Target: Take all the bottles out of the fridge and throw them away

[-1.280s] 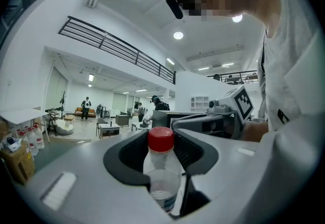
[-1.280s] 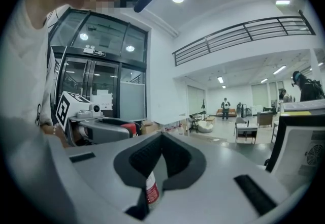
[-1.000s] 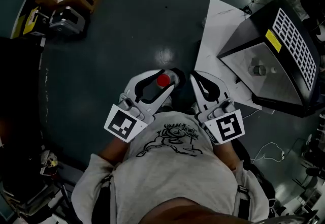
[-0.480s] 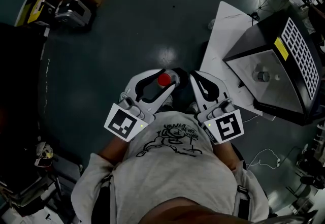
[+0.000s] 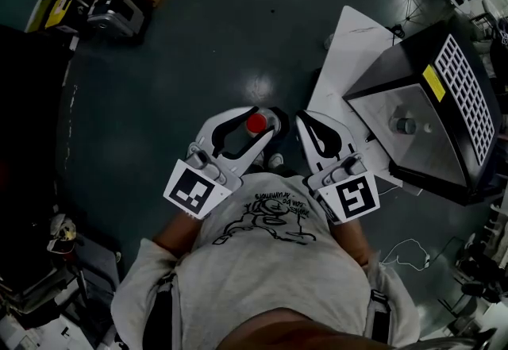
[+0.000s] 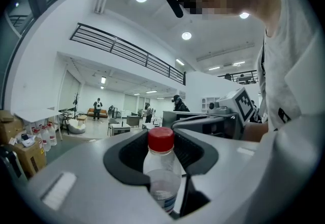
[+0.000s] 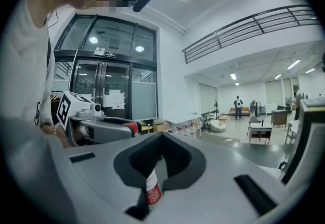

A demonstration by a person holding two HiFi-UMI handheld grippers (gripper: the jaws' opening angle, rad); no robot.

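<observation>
Jaws of the left gripper (image 5: 262, 117) are standing partway spread, pinching an upright red-capped bottle (image 6: 161, 164); the right gripper's (image 5: 308, 123) jaws are pressing together. Both are hovering over the floor (image 5: 198, 39) near the black bin (image 5: 468, 63), sitting as they were a second ago.

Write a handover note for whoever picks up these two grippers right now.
Left gripper: jaws closed on a red-capped bottle, cap up.
Right gripper: jaws together. A red-labelled piece shows in their gap; I can't tell if it is held.
A second bottle lies in the black container on the right.
Done: one bottle in hand.
Left: throw it away. No fridge is in view, so check for more.
</observation>
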